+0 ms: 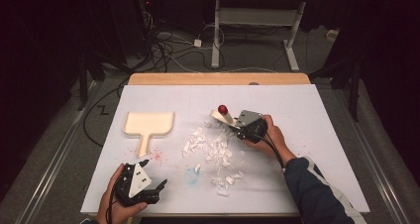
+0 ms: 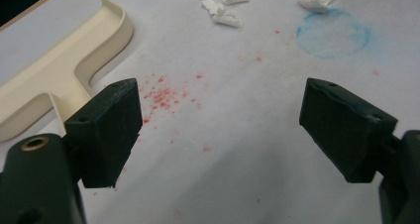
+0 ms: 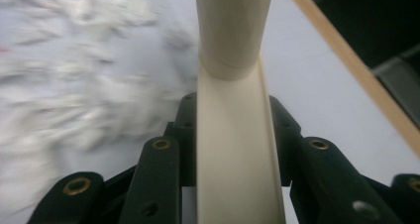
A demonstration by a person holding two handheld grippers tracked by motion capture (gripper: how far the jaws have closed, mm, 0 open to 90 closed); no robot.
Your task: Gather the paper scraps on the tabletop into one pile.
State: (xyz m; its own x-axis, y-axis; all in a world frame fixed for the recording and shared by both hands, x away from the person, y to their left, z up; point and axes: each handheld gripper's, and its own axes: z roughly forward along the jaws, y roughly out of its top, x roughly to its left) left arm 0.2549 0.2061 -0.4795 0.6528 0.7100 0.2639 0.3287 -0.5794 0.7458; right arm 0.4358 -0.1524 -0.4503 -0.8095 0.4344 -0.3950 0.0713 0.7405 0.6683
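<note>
Sweeping barely begun: right gripper [image 1: 236, 126] jaws clamped on brush [image 1: 221, 116] beside scraps [image 1: 214, 149], dustpan [image 1: 148, 125] empty, left gripper [image 1: 154, 188] jaws apart.

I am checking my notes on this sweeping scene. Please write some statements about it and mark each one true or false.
1. The right gripper is shut on the cream plastic brush handle. True.
2. The left gripper holds the cream plastic dustpan. False: its jaws are open with nothing between them.
3. The white paper scraps lie inside the dustpan. False: they lie on the white table sheet.
4. Red specks mark the sheet near the dustpan. True.
</note>
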